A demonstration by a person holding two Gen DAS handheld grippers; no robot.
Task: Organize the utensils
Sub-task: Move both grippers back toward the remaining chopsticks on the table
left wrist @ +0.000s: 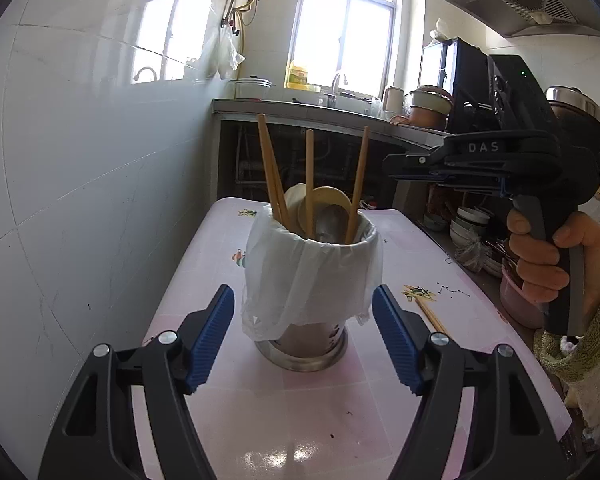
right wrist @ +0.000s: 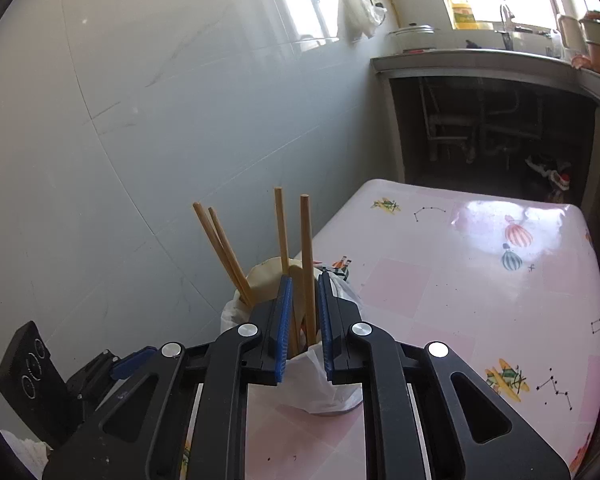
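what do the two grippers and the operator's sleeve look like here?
Both are black plastic with ribbed blue pads and silver pivot bolts. The left gripper shows this in its own view. The right gripper matches; seen from the side it carries white "DAS" lettering, a grey trigger and a green light. The sleeve is fuzzy light-green fabric.

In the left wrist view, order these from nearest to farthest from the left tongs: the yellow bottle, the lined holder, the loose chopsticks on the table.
1. Lined holder, straight ahead of the left tongs.
2. Loose chopsticks, on the table, right.
3. Yellow bottle, far windowsill.
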